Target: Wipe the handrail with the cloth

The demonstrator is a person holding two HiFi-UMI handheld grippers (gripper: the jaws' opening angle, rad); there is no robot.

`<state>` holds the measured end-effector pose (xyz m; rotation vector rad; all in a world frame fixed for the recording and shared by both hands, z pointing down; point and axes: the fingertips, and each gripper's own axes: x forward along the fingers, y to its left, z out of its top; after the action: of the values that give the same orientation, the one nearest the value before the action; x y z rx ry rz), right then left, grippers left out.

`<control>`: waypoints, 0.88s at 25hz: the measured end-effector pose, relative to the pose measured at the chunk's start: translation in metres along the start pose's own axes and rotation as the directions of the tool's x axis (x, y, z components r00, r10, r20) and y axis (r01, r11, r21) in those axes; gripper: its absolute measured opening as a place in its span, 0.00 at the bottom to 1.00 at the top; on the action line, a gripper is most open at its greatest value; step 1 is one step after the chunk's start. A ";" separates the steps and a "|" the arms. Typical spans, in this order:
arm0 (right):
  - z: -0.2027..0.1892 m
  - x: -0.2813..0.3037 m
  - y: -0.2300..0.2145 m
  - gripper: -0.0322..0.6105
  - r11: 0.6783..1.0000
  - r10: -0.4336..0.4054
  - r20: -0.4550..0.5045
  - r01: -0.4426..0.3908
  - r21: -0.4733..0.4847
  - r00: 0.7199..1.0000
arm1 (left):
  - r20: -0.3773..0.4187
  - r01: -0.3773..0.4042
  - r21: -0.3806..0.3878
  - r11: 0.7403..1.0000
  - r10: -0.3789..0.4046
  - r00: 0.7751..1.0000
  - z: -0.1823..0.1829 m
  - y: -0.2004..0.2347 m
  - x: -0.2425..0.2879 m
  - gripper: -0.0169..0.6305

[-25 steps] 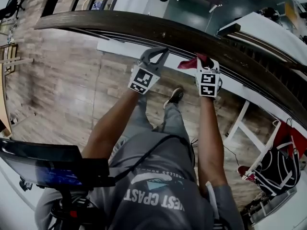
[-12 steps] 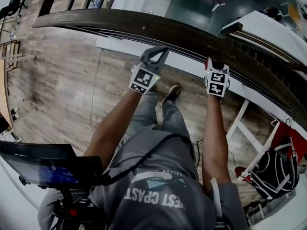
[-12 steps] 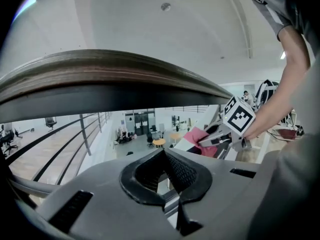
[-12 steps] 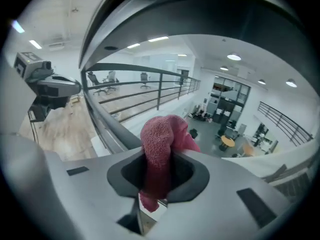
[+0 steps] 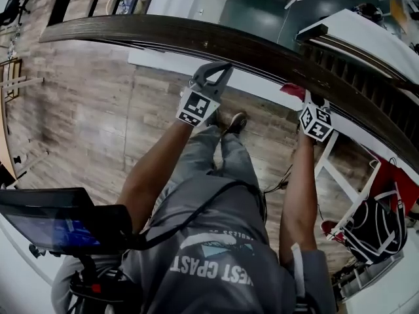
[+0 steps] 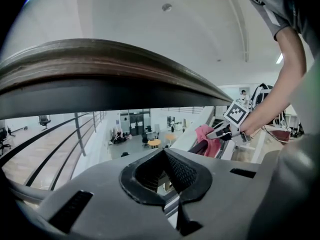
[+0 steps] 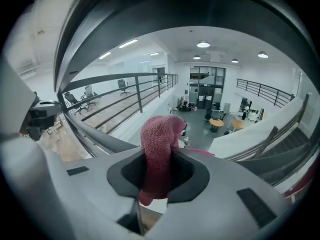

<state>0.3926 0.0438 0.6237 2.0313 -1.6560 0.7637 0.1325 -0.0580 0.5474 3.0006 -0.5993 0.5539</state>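
Grey printed T-shirt (image 5: 216,267), grey trousers (image 5: 219,156); grey left gripper (image 5: 216,70) and right gripper (image 5: 310,101), each black-and-white marked.

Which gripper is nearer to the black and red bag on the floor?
Right. The right gripper, holding the red knitted cloth at the dark wooden handrail, is on the side of the black and red bag; the left gripper is further left.

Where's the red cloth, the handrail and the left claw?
red cloth (image 7: 159,144): right gripper view, on the bunched part pinched between the jaws.
handrail (image 5: 196,34): head view, on its dark wooden top.
left claw (image 5: 217,72): head view, between its tips.
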 end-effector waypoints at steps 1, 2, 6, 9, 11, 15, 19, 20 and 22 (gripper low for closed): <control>0.000 -0.001 -0.003 0.16 1.000 -0.021 -0.001 0.021 -0.001 1.000 | 0.002 0.005 0.001 1.000 -0.005 1.000 0.000 0.002 0.000 0.03; 0.001 0.001 0.002 0.16 1.000 -0.027 0.001 0.027 -0.014 1.000 | 0.001 0.010 0.001 1.000 -0.010 1.000 -0.001 0.003 0.002 0.03; 0.013 0.022 0.074 0.16 0.986 0.099 0.026 -0.094 -0.136 0.995 | -0.003 0.042 0.005 0.999 -0.042 0.999 -0.004 -0.003 0.011 0.03; 0.017 0.028 0.091 0.16 0.975 0.149 0.020 -0.144 -0.168 0.989 | 0.004 0.068 0.009 0.998 -0.068 0.998 -0.002 -0.009 0.020 0.03; 0.015 0.023 0.072 0.16 0.984 0.127 0.029 -0.123 -0.128 0.991 | 0.014 0.076 0.009 0.997 -0.076 0.997 0.002 -0.009 0.024 0.03; 0.000 -0.004 -0.008 0.16 0.998 -0.040 0.042 0.042 -0.041 0.998 | 0.039 0.077 0.011 0.997 -0.077 0.996 0.006 -0.008 0.027 0.03; -0.007 -0.013 -0.043 0.16 0.993 -0.117 0.018 0.117 -0.029 0.993 | 0.036 0.070 -0.001 0.998 -0.070 0.997 0.001 -0.015 0.037 0.03; -0.005 -0.009 -0.035 0.16 0.994 -0.092 0.019 0.092 -0.050 0.996 | 0.032 0.069 -0.004 0.998 -0.069 0.997 0.002 -0.021 0.042 0.03; -0.002 0.000 -0.009 0.16 0.996 -0.007 0.028 0.009 -0.094 1.000 | 0.029 0.072 -0.003 0.997 -0.071 0.997 0.007 -0.036 0.052 0.03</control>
<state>0.4010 0.0475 0.6254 1.9906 -1.6657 0.6449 0.1927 -0.0446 0.5607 3.0175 -0.4915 0.5059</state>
